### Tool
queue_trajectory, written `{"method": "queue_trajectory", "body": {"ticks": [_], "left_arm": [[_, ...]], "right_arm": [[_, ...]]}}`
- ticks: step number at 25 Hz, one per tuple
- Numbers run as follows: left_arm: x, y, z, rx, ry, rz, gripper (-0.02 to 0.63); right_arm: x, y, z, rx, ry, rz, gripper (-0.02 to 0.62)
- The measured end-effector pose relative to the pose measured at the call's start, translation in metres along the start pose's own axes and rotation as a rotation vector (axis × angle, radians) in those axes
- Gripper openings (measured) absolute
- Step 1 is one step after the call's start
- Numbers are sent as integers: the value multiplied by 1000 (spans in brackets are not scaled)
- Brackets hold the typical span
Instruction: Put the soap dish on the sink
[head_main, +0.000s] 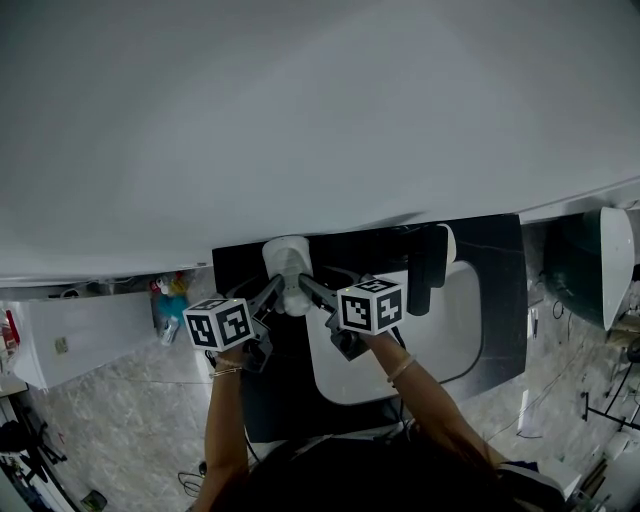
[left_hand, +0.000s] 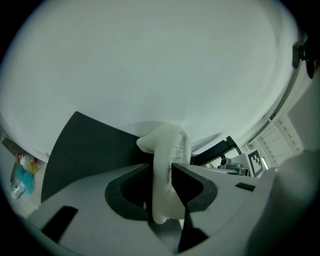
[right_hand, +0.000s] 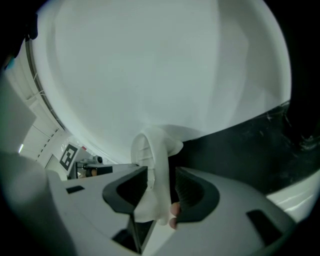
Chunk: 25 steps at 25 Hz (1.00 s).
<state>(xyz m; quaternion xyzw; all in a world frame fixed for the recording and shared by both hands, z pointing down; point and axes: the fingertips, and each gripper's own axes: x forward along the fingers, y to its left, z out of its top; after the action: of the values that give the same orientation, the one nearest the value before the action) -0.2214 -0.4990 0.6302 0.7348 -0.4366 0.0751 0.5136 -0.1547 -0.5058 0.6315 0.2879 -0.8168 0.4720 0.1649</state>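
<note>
white wall (head_main: 320, 100) fills the top half of head view, nothing on it
black tabletop (head_main: 495, 300) runs under it, white sink basin (head_main: 450, 335) set into its right part
black faucet (head_main: 426, 268) stands at the basin's back edge, just right of the right tongs
left of the tabletop: white cabinet (head_main: 70, 335), a few coloured bottles (head_main: 168, 298) near the floor, well apart from the work

soap dish (head_main: 287, 262): white, smooth plastic, oval with a rounded rim, ribs on the inner face visible in right gripper view (right_hand: 152, 150). It's up on edge, not flat. Sits over the back of the tabletop, left of the basin, close to the wall. Can't tell if its lower edge touches the tabletop

left tongs (head_main: 272, 292): clenched on the dish, both pads against its faces in left gripper view (left_hand: 161, 175), dish (left_hand: 165, 150) sticking up past the tips
right tongs (head_main: 308, 288): released. Dish is between the jaws (right_hand: 162, 182), resting against one pad, visible gap to the other

both tongs come at the dish from the near side, one on each end; faucet and basin are beside them, not in between
</note>
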Motion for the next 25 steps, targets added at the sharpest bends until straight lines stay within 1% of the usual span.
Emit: {"method": "queue_trajectory", "body": {"ticks": [3, 6, 8, 11, 14, 17, 18, 19, 21, 22, 25], "left_arm": [[-9, 1, 2, -2, -15, 9, 123], [-28, -3, 10, 4, -57, 17, 123], [-44, -12, 20, 12, -120, 21, 123], [-74, -34, 37, 34, -245, 29, 121], [-105, -61, 43, 69, -335, 19, 121], [-137, -93, 43, 124, -420, 13, 120], [-148, -104, 41, 144, -452, 14, 101], [-159, -114, 39, 160, -484, 15, 64], [-180, -133, 31, 178, -534, 13, 14], [-190, -142, 26, 180, -551, 11, 3], [-216, -165, 6, 178, -590, 12, 3]], "right_arm": [[-7, 2, 6, -1, -12, 6, 167], [-21, 8, 16, -26, -34, -10, 167], [-34, 13, 25, -53, -57, -28, 166], [-57, 29, 39, -104, -112, -42, 158], [-82, 52, 47, -163, -166, -46, 108], [-111, 76, 47, -206, -202, -39, 68], [-120, 83, 46, -214, -214, -33, 62], [-130, 89, 44, -220, -225, -27, 57], [-149, 101, 39, -233, -248, -19, 49], [-158, 108, 35, -242, -258, -16, 46], [-187, 126, 25, -261, -289, -10, 38]]}}
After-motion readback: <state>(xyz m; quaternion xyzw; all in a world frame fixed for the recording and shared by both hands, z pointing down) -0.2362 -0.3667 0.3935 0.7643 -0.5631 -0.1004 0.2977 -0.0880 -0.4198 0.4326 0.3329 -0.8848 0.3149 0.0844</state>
